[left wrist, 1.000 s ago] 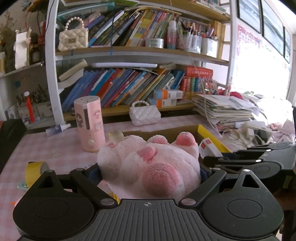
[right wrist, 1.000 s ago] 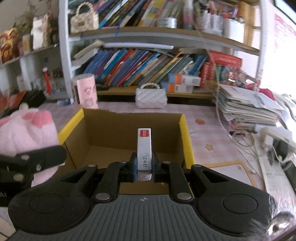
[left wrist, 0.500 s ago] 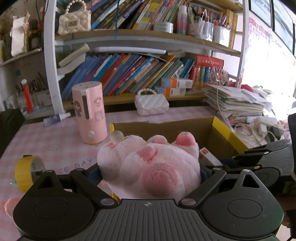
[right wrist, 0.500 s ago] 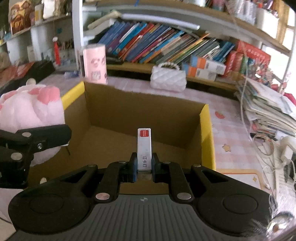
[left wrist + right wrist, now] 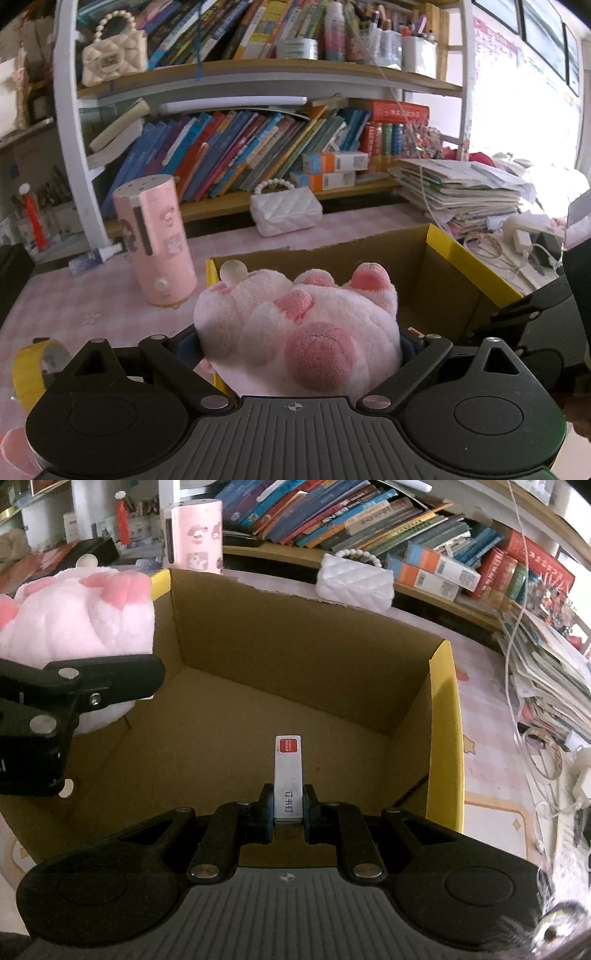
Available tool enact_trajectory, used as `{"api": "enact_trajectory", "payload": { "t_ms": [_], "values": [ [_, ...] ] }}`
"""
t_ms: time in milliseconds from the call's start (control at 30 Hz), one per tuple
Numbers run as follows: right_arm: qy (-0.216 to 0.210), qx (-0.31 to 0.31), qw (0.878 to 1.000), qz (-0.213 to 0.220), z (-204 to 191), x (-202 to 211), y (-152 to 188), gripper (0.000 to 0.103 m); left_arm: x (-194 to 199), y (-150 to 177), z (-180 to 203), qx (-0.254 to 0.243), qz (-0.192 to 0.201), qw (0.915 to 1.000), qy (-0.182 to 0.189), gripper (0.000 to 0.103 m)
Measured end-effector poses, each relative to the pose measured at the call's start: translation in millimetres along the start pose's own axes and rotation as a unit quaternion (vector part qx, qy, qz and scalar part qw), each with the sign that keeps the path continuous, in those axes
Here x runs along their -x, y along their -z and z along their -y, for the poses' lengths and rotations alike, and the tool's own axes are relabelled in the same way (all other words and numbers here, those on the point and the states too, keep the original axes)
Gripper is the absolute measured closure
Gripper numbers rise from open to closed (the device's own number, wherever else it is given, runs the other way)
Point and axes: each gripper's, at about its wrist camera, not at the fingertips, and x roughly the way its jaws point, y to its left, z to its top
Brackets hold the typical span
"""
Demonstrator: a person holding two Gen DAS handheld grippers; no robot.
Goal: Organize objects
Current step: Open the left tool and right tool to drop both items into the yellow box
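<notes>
Left tongs (image 5: 299, 343) squeeze a pink plush paw (image 5: 295, 325), holding it above the near left corner of an open cardboard box (image 5: 295, 657) with yellow flaps. Right tongs (image 5: 289, 812) are pinched tight on a slim white staple box (image 5: 289, 775) with a red end, pointing down over the bare box floor. Behind the cardboard box, on the pink checked counter (image 5: 92, 295), stand a pink cylinder (image 5: 155, 240) and a white quilted purse (image 5: 286, 210). A yellow tape roll (image 5: 33, 365) lies at the left.
</notes>
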Motion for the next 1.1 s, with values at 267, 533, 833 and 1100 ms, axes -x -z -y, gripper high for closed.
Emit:
{"api": "enact_trajectory", "payload": {
  "t_ms": [267, 533, 833, 1100],
  "values": [
    [0.007, -0.007, 1.0, -0.003, 10.9, 2.3, 3.1, 0.089, -6.7, -1.2, 14.3, -0.031, -0.003, 0.9995, -0.005, 0.006],
    [0.021, -0.006, 1.0, 0.001, 9.5, 3.4, 2.3, 0.089, -6.8, -0.4, 20.1, -0.047, -0.007, 0.9988, -0.015, 0.002],
    [0.017, -0.008, 0.999, 0.033, 3.1, 14.0, 3.2, 0.054, 10.8, -1.9, 18.8, -0.036, 0.011, 0.9993, -0.009, 0.001],
    [0.045, -0.033, 0.995, 0.083, -3.6, 43.5, 2.0, 0.036, 50.7, -7.3, 16.2, -0.021, 0.071, 0.9973, -0.002, 0.0]
  ]
}}
